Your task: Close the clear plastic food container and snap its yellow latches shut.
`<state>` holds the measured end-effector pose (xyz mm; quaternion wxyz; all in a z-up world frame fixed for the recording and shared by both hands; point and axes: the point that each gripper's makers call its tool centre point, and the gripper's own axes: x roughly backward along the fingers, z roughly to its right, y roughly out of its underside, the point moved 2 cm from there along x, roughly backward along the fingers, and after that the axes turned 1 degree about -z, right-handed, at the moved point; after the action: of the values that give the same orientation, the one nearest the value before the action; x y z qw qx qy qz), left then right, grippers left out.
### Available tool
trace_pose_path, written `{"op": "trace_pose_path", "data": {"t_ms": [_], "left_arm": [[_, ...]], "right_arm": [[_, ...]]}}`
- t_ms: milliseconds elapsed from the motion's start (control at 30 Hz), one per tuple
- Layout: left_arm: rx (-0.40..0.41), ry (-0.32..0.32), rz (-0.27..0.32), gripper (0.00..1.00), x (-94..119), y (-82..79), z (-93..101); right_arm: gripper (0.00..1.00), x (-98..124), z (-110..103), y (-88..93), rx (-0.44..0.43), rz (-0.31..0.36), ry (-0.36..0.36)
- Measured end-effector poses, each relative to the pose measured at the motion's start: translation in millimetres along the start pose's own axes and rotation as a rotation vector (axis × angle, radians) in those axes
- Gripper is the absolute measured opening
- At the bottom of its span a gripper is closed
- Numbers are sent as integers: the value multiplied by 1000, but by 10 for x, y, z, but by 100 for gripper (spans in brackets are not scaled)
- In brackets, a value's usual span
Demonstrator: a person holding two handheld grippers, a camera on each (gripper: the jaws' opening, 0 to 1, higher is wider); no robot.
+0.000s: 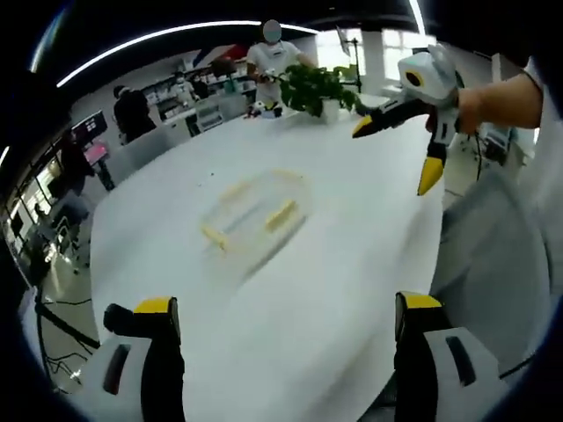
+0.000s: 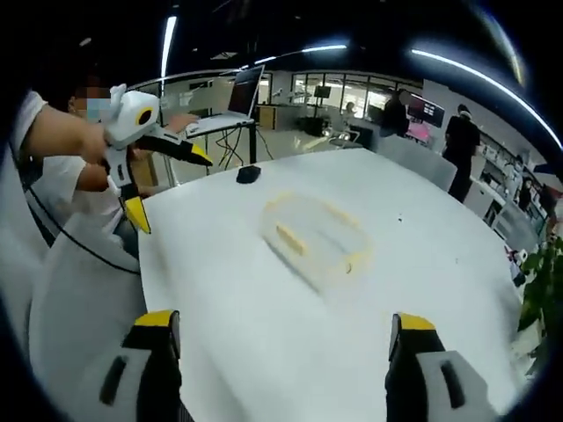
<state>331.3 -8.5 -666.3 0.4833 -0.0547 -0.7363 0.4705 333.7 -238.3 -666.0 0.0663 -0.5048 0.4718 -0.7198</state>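
White table (image 1: pixel 352 264), clear container (image 1: pixel 255 213) mid-surface, far from edges, both hand-held grippers (image 1: pixel 286 330) (image 2: pixel 280 338) wide open, empty

Left gripper (image 1: pixel 281 321) jaws spread wide; right gripper (image 2: pixel 281 330) jaws likewise, both raised.

Each gripper has a white body, black jaws and yellow tips: the left gripper (image 1: pixel 283 316) and the right gripper (image 2: pixel 281 334). A white short sleeve (image 2: pixel 25 119) covers the person's upper arm.
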Motion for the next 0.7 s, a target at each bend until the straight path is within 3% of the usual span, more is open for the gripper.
{"op": "trace_pose_path", "data": {"t_ms": [200, 300, 600, 700], "left_arm": [[43, -19, 4, 99, 205, 125, 122], [61, -37, 5, 99, 286, 170, 151], [72, -63, -1, 99, 492, 307, 352], [102, -69, 13, 99, 562, 331, 414]], "right_arm": [[99, 196, -69, 98, -29, 37, 43], [99, 299, -137, 191, -74, 27, 28], [99, 692, -199, 375, -134, 71, 106], [99, 755, -205, 494, -142, 46, 115]]}}
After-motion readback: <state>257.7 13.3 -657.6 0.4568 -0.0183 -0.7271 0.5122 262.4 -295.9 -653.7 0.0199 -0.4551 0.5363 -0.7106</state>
